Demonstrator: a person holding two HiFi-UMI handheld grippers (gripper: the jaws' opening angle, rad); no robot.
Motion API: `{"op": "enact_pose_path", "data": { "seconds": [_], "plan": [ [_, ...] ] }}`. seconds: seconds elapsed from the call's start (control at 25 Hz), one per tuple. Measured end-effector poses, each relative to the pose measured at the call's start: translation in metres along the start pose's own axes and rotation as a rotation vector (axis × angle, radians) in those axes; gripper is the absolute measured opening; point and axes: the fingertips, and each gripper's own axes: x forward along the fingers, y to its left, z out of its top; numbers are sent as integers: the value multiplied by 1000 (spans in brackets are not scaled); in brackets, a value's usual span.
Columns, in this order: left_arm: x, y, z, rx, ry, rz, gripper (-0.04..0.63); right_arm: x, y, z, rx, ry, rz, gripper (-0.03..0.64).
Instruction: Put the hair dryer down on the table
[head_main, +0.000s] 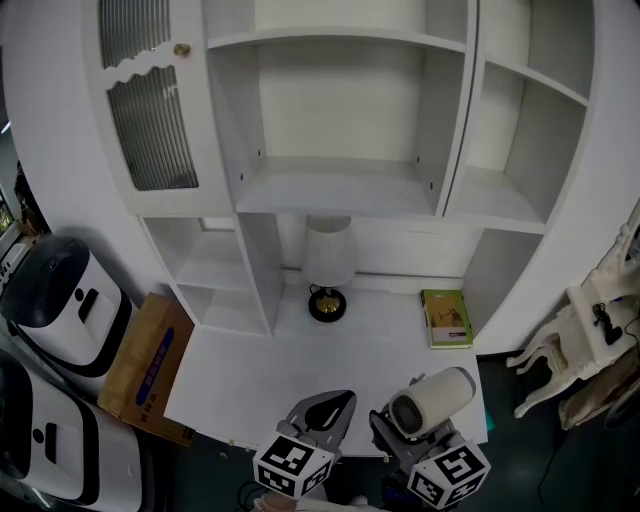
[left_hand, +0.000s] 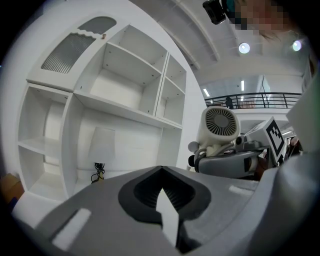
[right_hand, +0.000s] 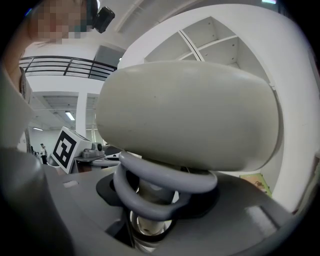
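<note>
A cream hair dryer (head_main: 432, 398) with a round grille at its back stands upright in my right gripper (head_main: 403, 440), over the front right edge of the white table (head_main: 300, 370). In the right gripper view the dryer's body (right_hand: 190, 115) fills the frame. Its handle, wrapped in grey cord loops (right_hand: 150, 187), sits between the jaws of the right gripper (right_hand: 150, 212), which is shut on it. My left gripper (head_main: 338, 402) hangs beside it to the left, shut and holding nothing. From the left gripper view I see the dryer (left_hand: 220, 127) and the right gripper (left_hand: 225, 162) to the right of the left gripper (left_hand: 162, 200).
A white-shaded lamp (head_main: 328, 265) stands at the back of the table under the white shelves (head_main: 340, 190). A green book (head_main: 446, 318) lies at the back right. A cardboard box (head_main: 145, 365) and white appliances (head_main: 60, 300) stand left of the table, a white chair (head_main: 570, 340) right.
</note>
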Motion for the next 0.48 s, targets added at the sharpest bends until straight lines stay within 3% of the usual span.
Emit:
{"op": "enact_pose_path", "data": {
  "seconds": [0.48],
  "plan": [
    [17,49,6,10,17,-77,0,47,-7,4,16,0,-79,245]
  ]
}}
